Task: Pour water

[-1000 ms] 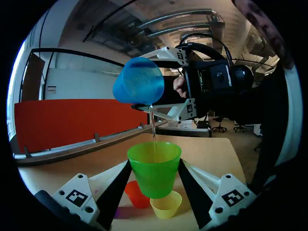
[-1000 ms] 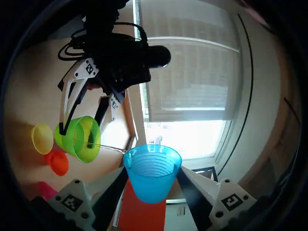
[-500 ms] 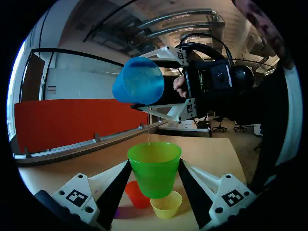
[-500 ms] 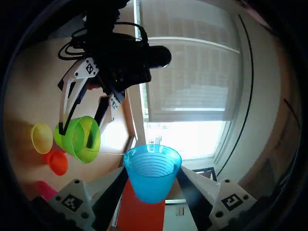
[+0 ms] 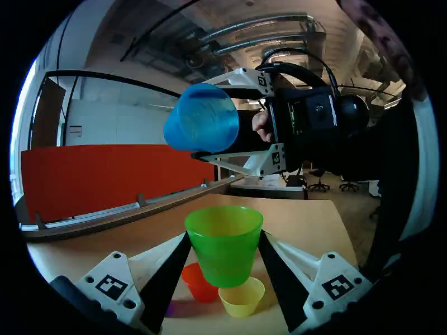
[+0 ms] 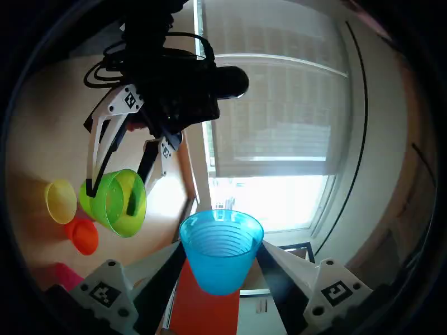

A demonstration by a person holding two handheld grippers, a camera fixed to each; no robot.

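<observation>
- the blue cup [image 5: 201,118] is in the upper middle of the left gripper view, tipped over on its side and well above the green cup [image 5: 224,245].
- the right gripper [image 6: 222,248] pinches the blue cup, with one finger on each side of its wall; in the right gripper view the cup is at the lower middle.
- a hand [image 5: 260,124] holds this gripper just right of the blue cup.
- the left gripper [image 5: 223,240] pinches the green cup between both fingers, upright, at the lower middle of the left gripper view.
- under the green cup, a small orange cup [image 5: 198,282] and a small yellow cup [image 5: 241,296] stand close together on the wooden table [image 5: 302,218].
- a red partition [image 5: 100,173] is at the left, behind the table edge.
- a bright window [image 6: 274,201] is behind the blue cup in the right gripper view.
</observation>
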